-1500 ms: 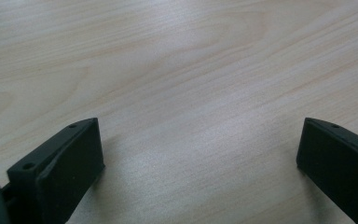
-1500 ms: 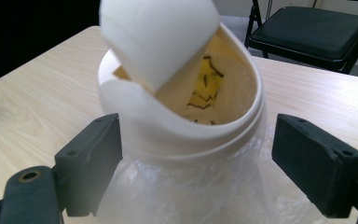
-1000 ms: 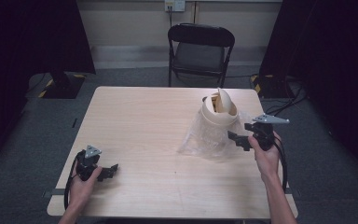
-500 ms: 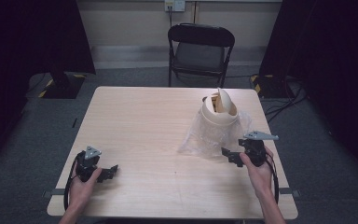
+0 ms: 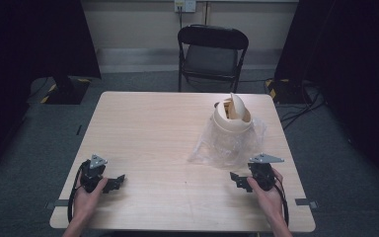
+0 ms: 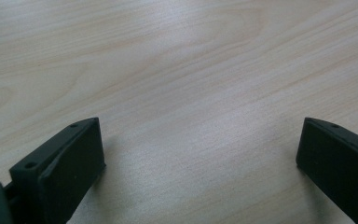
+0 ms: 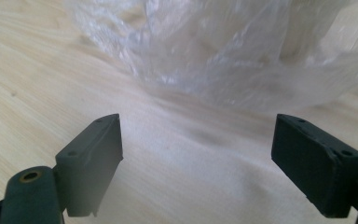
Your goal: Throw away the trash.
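A cream bin with a swing lid stands at the right of the wooden table, wrapped low down in a clear plastic bag. My right gripper rests near the front edge, just in front of the bag, jaws wide apart and empty. In the right gripper view the crumpled bag lies a short way beyond the gripper. My left gripper sits at the front left, open, with bare wood between its jaws in the left gripper view.
A black folding chair stands behind the table's far edge. Dark curtains hang at both sides, and cables lie on the floor at the right. A stand base sits on the floor at the left.
My right gripper has drawn back from beside the bag toward the front edge and come down to the table. The left gripper has stayed put.
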